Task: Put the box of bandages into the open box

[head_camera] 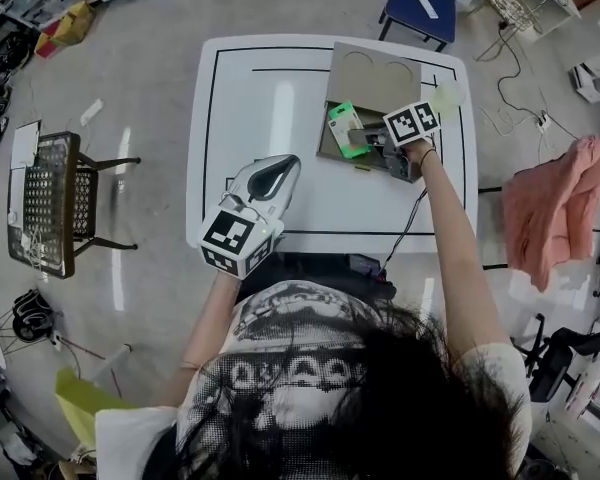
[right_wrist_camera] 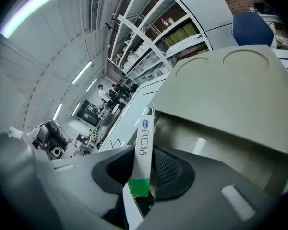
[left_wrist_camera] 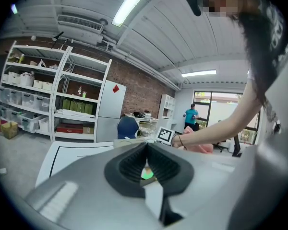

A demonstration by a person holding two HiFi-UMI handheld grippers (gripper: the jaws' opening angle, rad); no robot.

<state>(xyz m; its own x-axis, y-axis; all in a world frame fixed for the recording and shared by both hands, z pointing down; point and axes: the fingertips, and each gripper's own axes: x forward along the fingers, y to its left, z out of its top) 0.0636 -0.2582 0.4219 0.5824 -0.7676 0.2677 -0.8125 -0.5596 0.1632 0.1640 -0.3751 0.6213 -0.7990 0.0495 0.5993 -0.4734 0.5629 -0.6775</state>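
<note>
- The left gripper (head_camera: pixel 285 165) hangs over the near edge of the white table (head_camera: pixel 270 98). Its jaws are pressed together with nothing between them.
- Its marker cube (head_camera: pixel 236 240) sits at the back end, nearest the person's body.
- Further across the table the person's right arm reaches out, and the right gripper (right_wrist_camera: pixel 149 171) is clamped on the box of bandages (right_wrist_camera: pixel 145 147).
- That box is slim, white with a green end, and stands on its narrow edge between the two ribbed pads, leaning slightly.
- In the head view the box of bandages shows as a green patch at the left side of the open box (head_camera: pixel 372 80), over its inside. I can't tell whether it touches the bottom.
- The open box is brown cardboard at the table's far right, with its lid tipped up and back.
- Past the table stands a blue chair (head_camera: pixel 430 3), and off to the right a pink cloth (head_camera: pixel 555 203) is draped.
</note>
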